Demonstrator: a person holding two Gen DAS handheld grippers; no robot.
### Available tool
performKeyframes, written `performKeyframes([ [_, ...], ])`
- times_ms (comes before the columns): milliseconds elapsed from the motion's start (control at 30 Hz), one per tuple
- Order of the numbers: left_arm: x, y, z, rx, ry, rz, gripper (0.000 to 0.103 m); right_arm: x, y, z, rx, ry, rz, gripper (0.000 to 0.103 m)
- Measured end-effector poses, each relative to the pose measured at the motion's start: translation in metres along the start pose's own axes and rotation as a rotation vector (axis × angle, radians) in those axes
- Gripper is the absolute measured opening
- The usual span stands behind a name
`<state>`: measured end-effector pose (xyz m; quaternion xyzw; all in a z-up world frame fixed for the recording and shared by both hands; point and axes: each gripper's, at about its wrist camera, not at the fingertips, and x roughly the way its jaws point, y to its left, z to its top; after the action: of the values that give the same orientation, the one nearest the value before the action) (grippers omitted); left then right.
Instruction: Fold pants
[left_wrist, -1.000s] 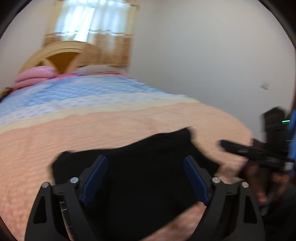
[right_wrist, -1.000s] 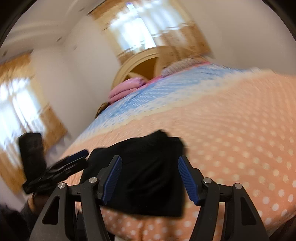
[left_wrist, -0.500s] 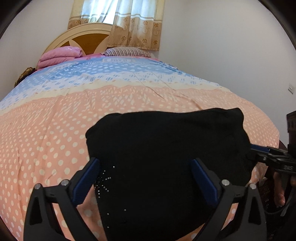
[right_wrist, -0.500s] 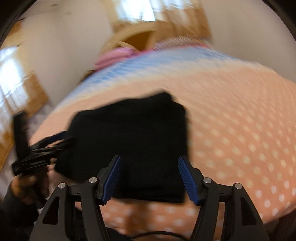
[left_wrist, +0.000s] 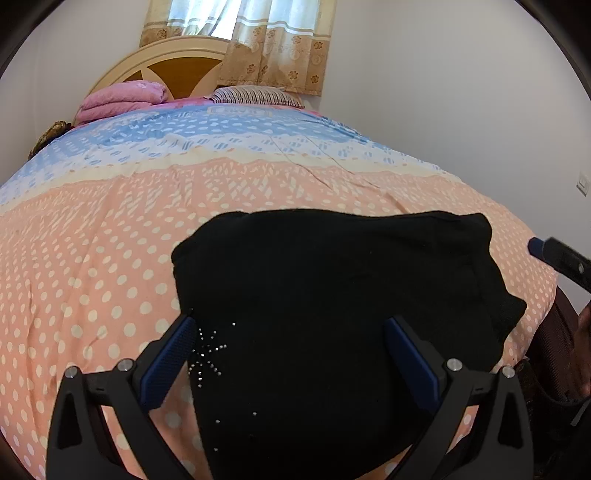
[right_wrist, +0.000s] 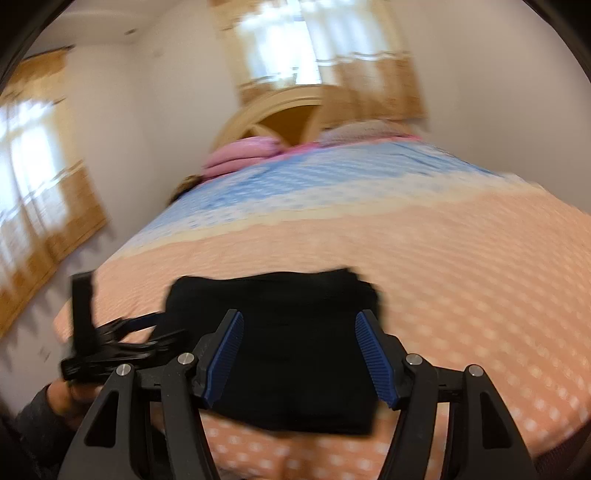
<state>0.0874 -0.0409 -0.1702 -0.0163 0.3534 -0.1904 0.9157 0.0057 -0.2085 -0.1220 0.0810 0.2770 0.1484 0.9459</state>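
Pants (left_wrist: 332, 314) lie folded on the bedspread (left_wrist: 92, 258); left gripper (left_wrist: 291, 332) and right gripper (right_wrist: 299, 332) hover, jaws spread, grasping nothing.

The black pants (left_wrist: 332, 314) lie folded into a compact, roughly rectangular bundle on the peach polka-dot bedspread (left_wrist: 92, 277), close to the bed's near edge. The fabric is plain and dark, save for a small starburst of sparkling studs (left_wrist: 207, 356) near the bundle's left side. One corner on the right bulges out a little — the layers there are not quite flush. In the blurred right wrist view the bundle (right_wrist: 288, 332) reads as flat, with stacked layers along its far edge.
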Motion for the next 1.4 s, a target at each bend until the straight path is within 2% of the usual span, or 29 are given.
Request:
performKeyframes([
  [100, 0.001, 0.001, 0.001, 0.003, 0.005, -0.001, 0.103, 0.024, 0.009, -0.002, -0.016, 0.037, 0.037, 0.065],
  [267, 0.001, 0.002, 0.000, 0.002, 0.004, -0.003, 0.103, 0.053, -0.030, -0.017, 0.117, 0.148, -0.014, 0.065],
  [367, 0.003, 0.002, 0.000, -0.001, 0.015, -0.002, 0.103, 0.051, -0.043, -0.018, 0.132, 0.157, 0.028, 0.065],
  [500, -0.005, 0.004, -0.004, 0.000, 0.018, -0.006, 0.103, 0.046, -0.035, -0.007, 0.103, 0.164, 0.009, 0.065],
  [633, -0.012, 0.006, -0.013, -0.007, 0.015, 0.004, 0.103, 0.043, -0.010, 0.020, 0.068, 0.142, 0.118, 0.065],
  [733, -0.010, 0.000, -0.021, 0.013, 0.016, 0.014, 0.103, 0.065, 0.012, 0.042, 0.051, 0.163, 0.190, 0.065],
  [867, -0.005, -0.007, -0.030, 0.039, 0.026, 0.017, 0.103, 0.121, 0.044, 0.065, 0.024, 0.275, 0.261, 0.065],
  [1000, -0.006, -0.003, -0.031, 0.027, 0.016, 0.003, 0.103, 0.181, 0.064, 0.077, 0.002, 0.389, 0.293, 0.065],
  [1100, -0.005, -0.004, -0.032, 0.034, 0.007, 0.003, 0.103, 0.225, 0.074, 0.077, 0.051, 0.545, 0.371, 0.065],
  [1167, -0.004, -0.004, -0.032, 0.040, 0.002, 0.001, 0.103, 0.239, 0.080, 0.074, 0.052, 0.591, 0.384, 0.058],
  [1200, -0.003, -0.004, -0.032, 0.042, 0.001, -0.002, 0.103, 0.245, 0.084, 0.072, 0.054, 0.631, 0.417, 0.048],
  [1233, -0.004, -0.004, -0.034, 0.044, 0.000, -0.003, 0.103, 0.249, 0.088, 0.068, 0.058, 0.668, 0.447, 0.043],
  [1267, -0.004, -0.004, -0.034, 0.046, -0.001, -0.003, 0.103, 0.248, 0.091, 0.066, 0.040, 0.672, 0.439, 0.036],
  [1300, -0.004, -0.004, -0.033, 0.046, -0.003, -0.003, 0.103, 0.246, 0.095, 0.066, 0.008, 0.667, 0.419, 0.020],
  [1400, -0.003, -0.005, -0.033, 0.046, -0.007, -0.003, 0.103, 0.238, 0.100, 0.069, 0.008, 0.625, 0.419, 0.015],
])
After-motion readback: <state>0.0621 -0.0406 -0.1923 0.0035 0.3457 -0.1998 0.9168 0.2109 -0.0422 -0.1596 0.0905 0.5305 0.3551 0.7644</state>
